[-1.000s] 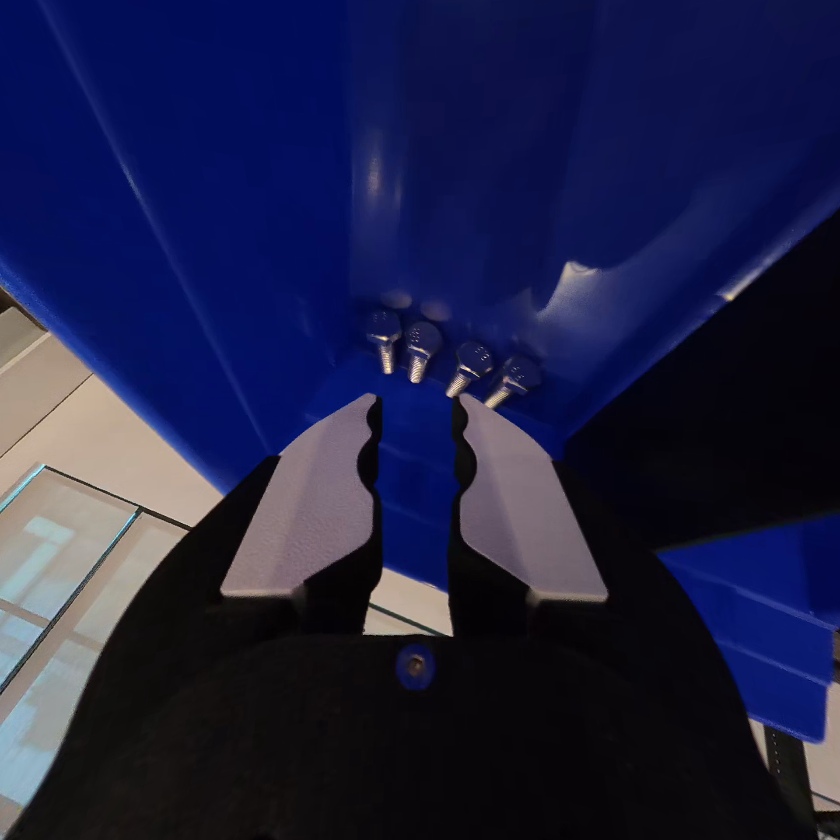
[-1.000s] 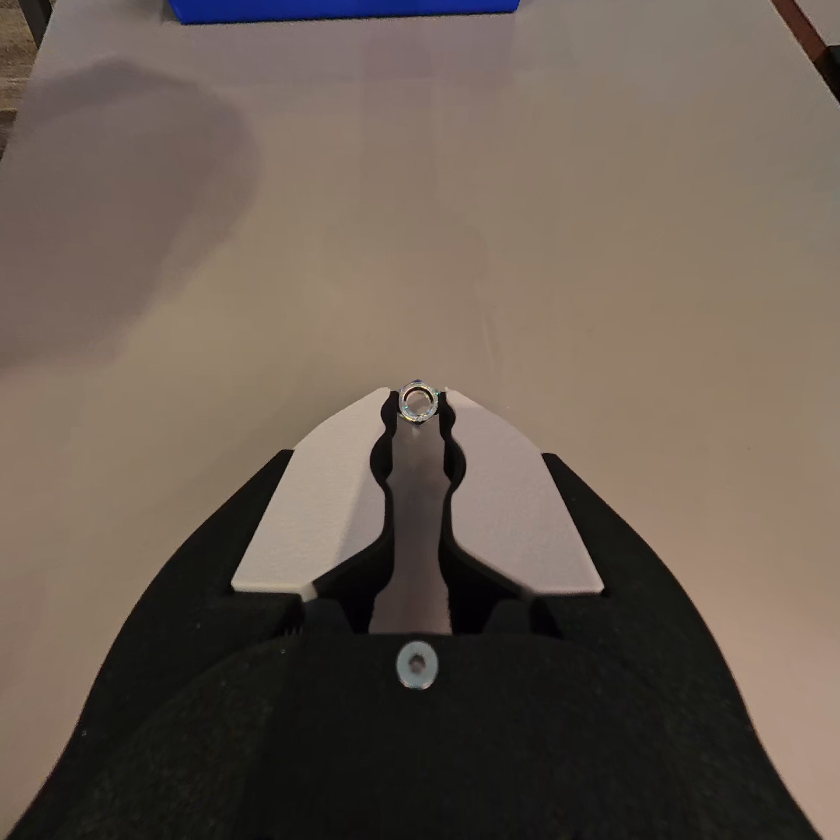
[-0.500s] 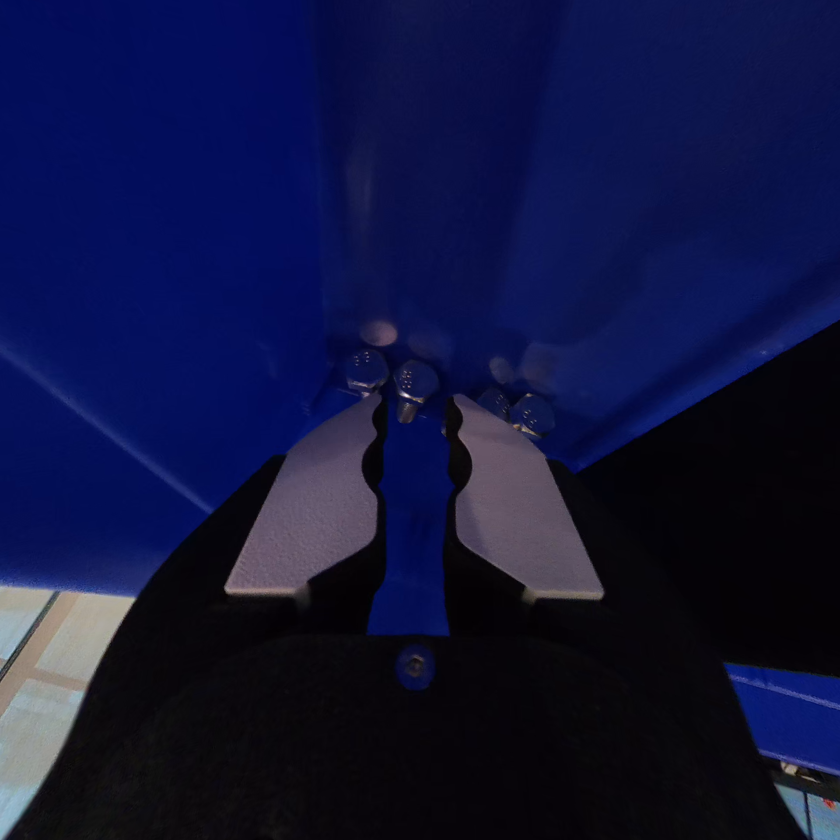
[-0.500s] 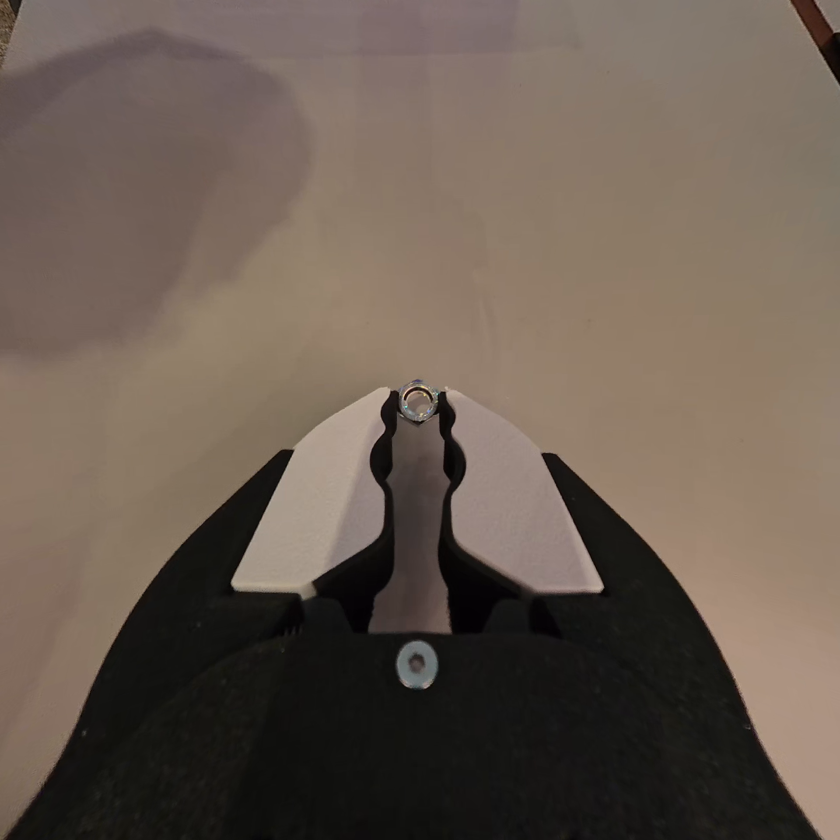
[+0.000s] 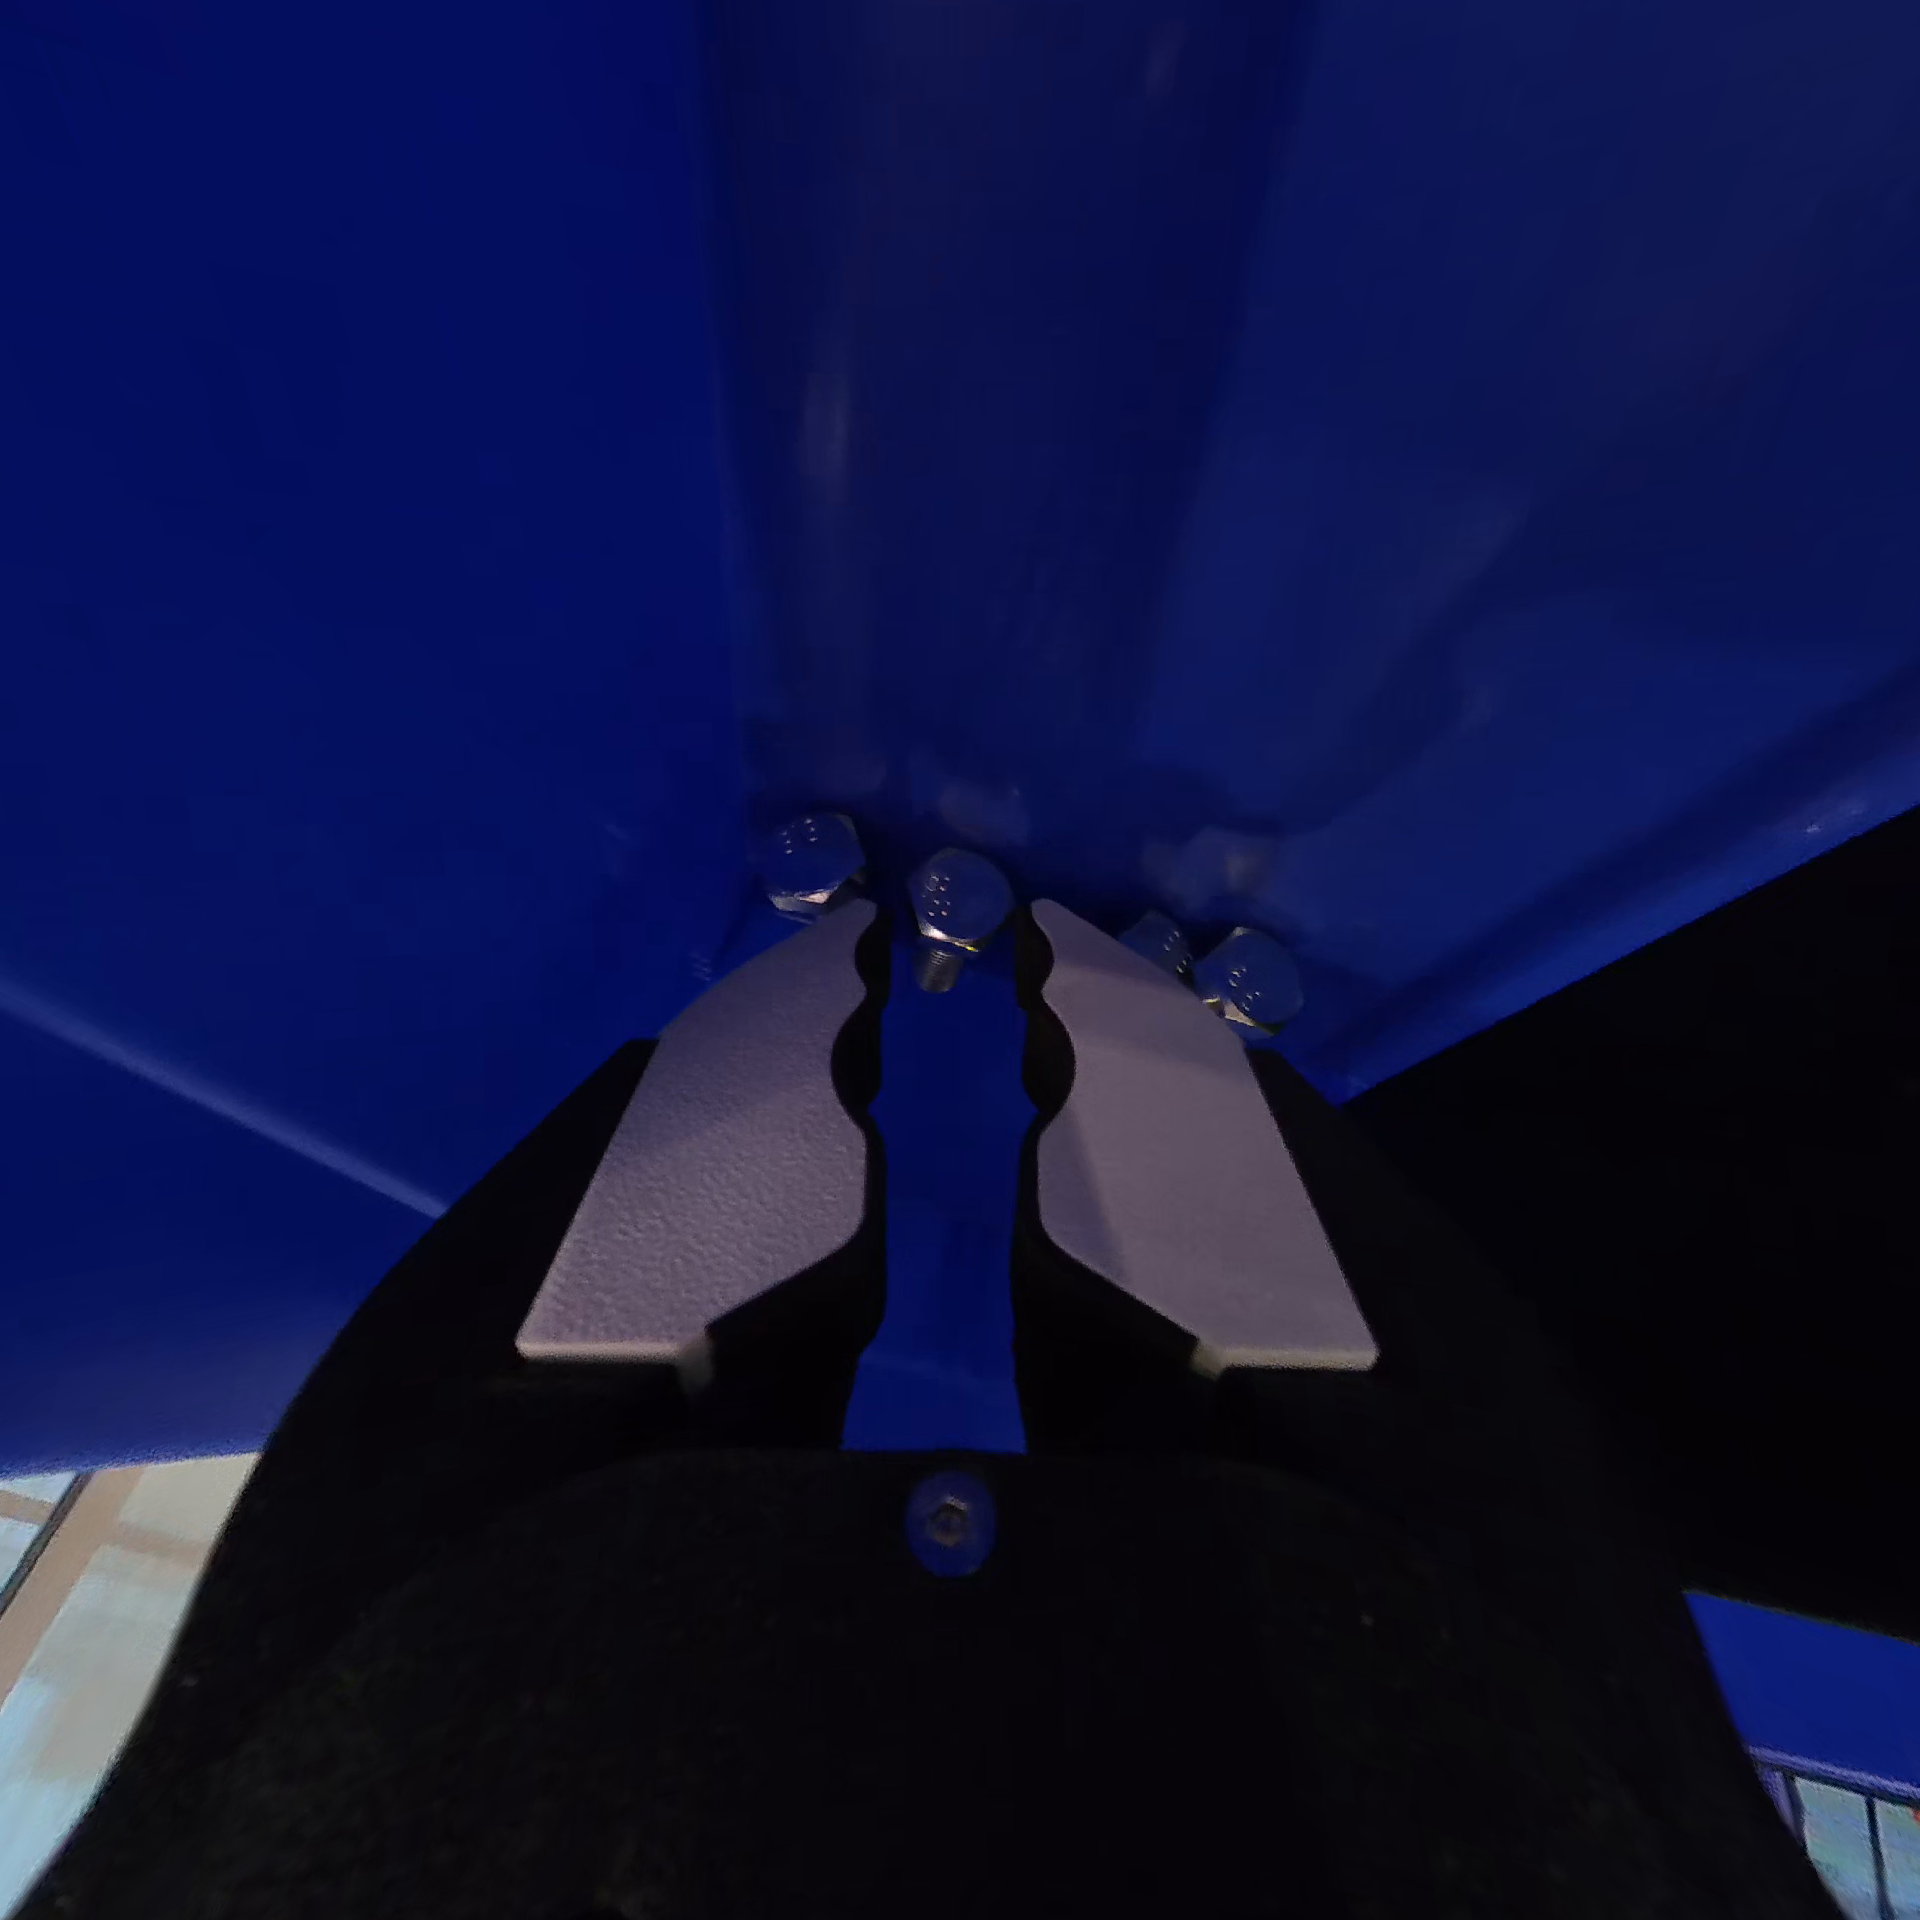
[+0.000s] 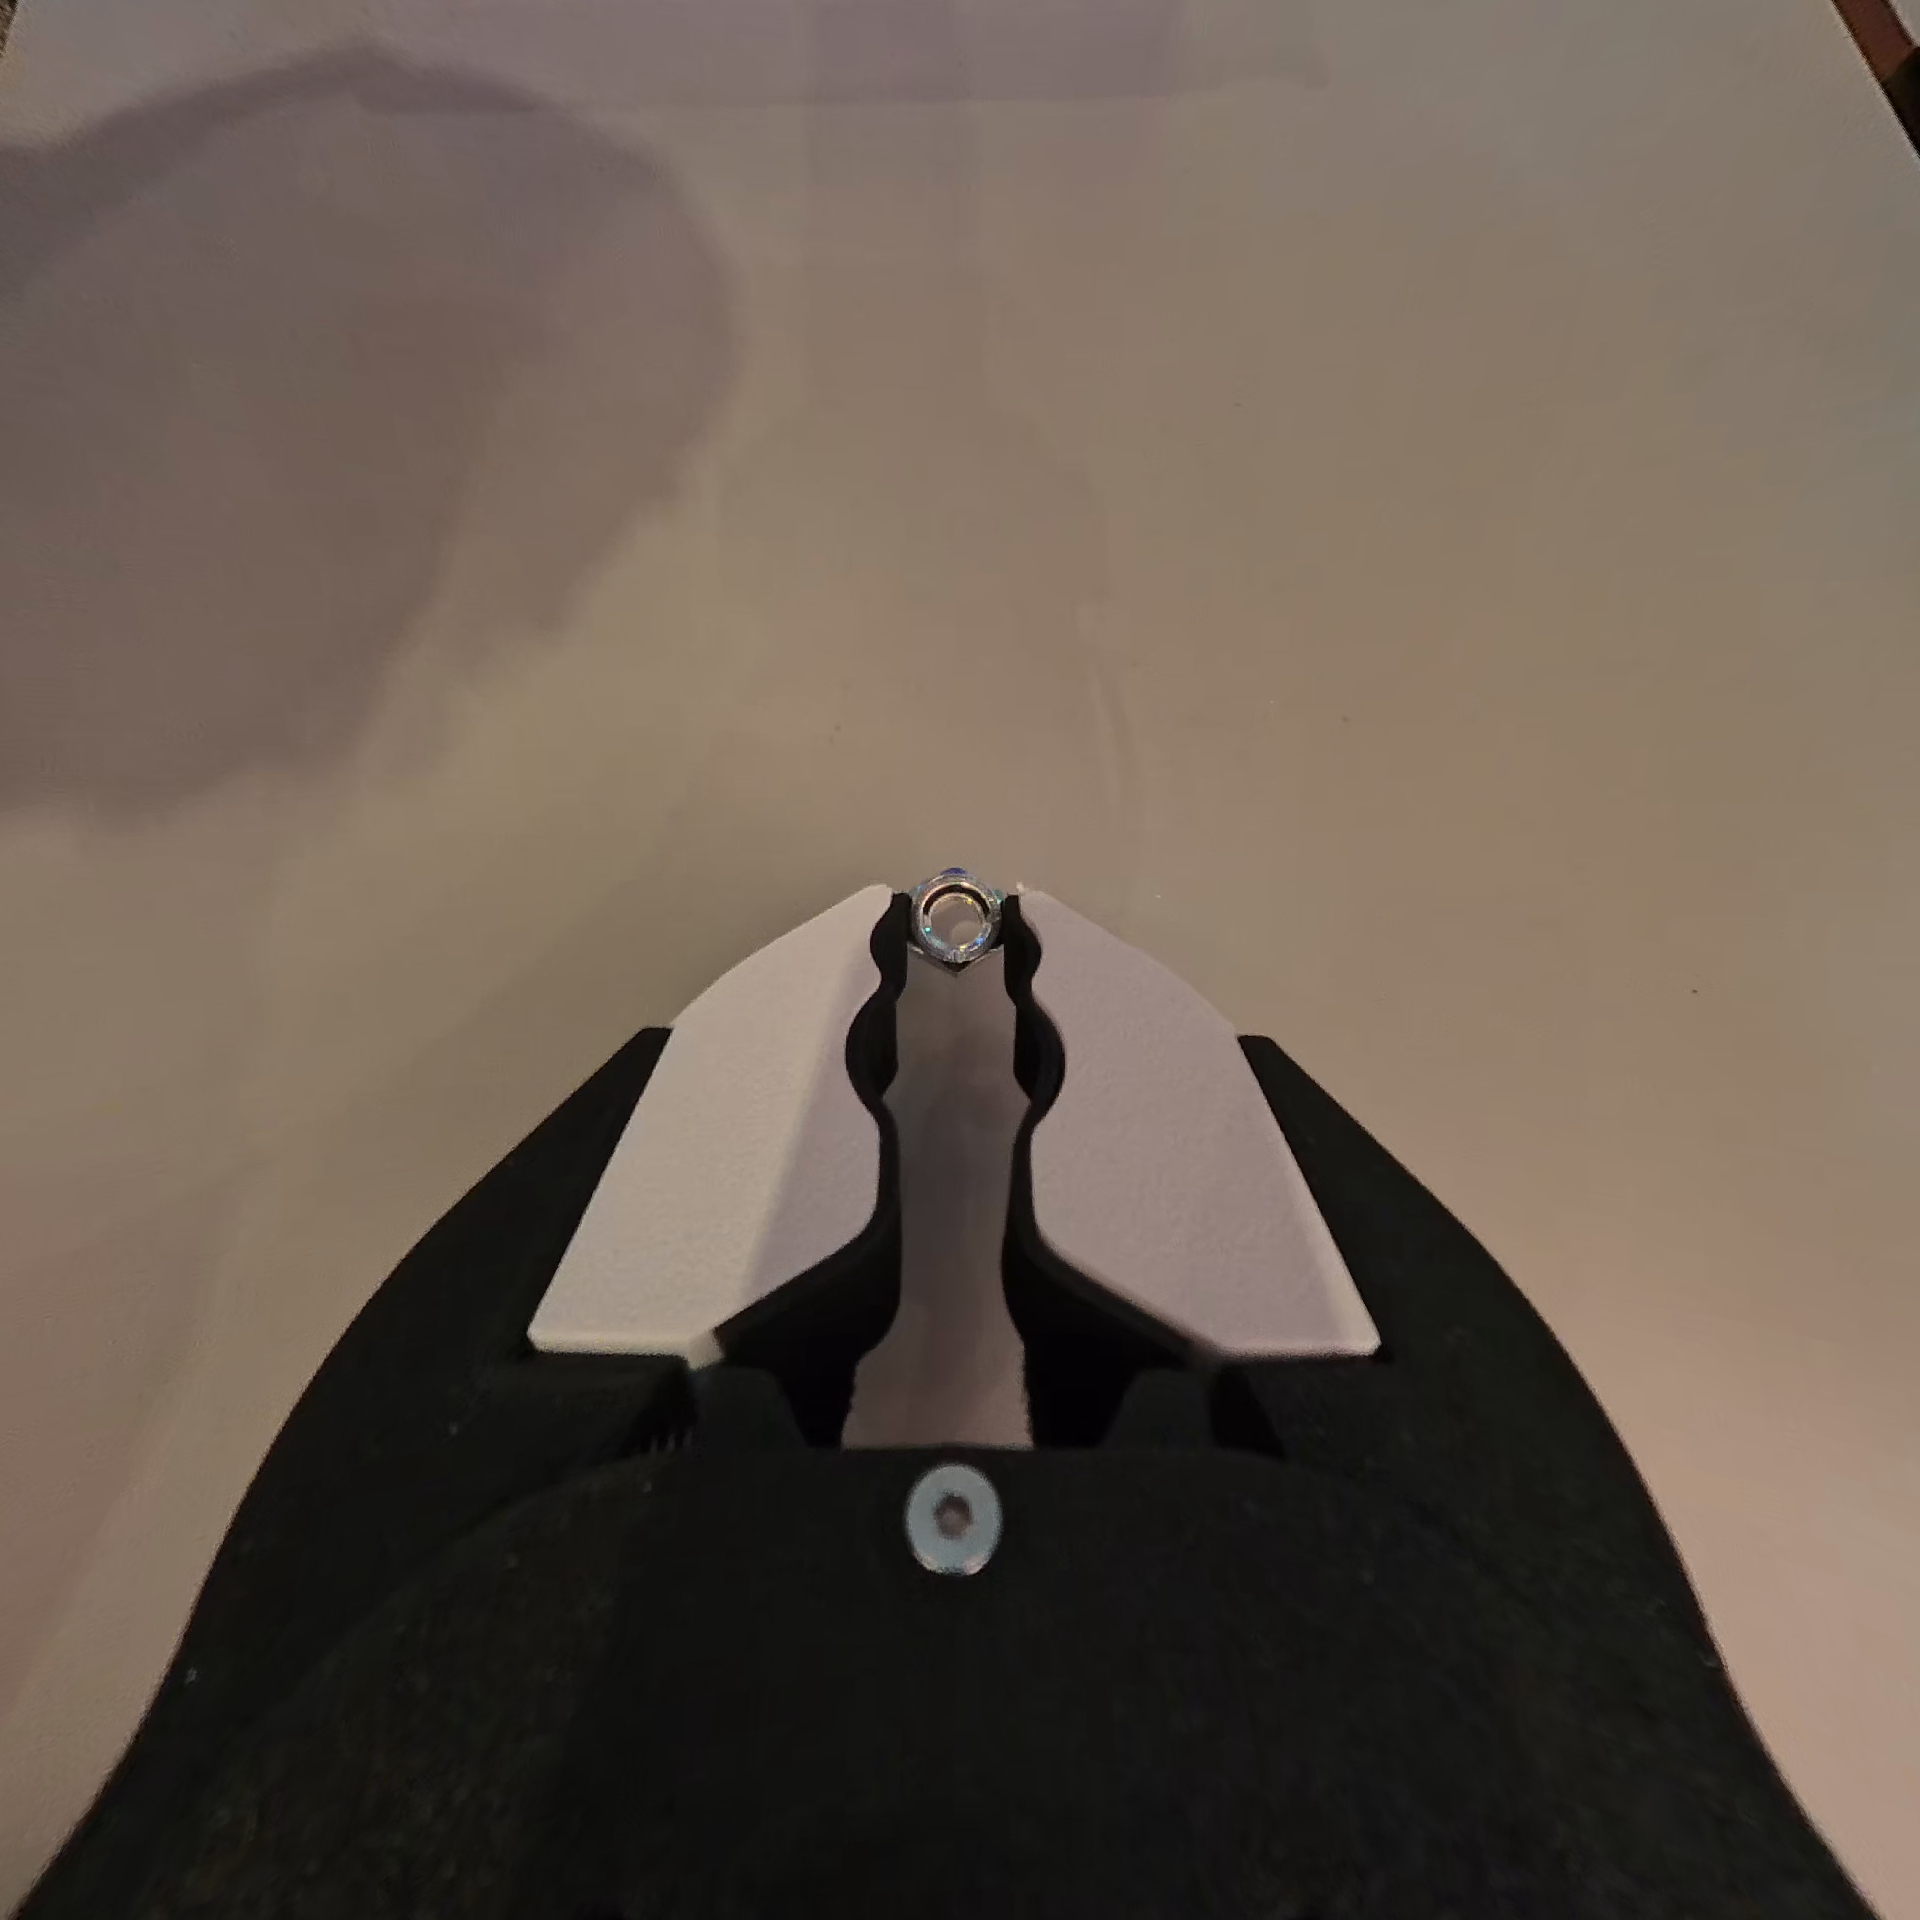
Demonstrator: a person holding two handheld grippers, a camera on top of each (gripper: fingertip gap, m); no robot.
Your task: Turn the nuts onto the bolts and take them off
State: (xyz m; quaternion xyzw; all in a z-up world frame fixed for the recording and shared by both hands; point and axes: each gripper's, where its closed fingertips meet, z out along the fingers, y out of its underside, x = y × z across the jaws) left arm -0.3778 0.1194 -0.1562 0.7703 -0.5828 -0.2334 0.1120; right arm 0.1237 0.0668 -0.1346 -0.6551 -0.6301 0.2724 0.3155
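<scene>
Small, hard and slick, the nut sits clenched by its flats in the right claw above the bench, while the released left claw straddles a bolt in the blue bin, best pinched across its shank.

Four bolts in bin corner, side by side.

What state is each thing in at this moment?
Left hand-held gripper: open, fingertips either side of one bolt.
Bolts: four, loose in the bin corner, no nuts on them.
Bin: blue, holding the bolts.
Right hand-held gripper: shut on nut.
Nut: pinched at the fingertips, above the table.
</scene>
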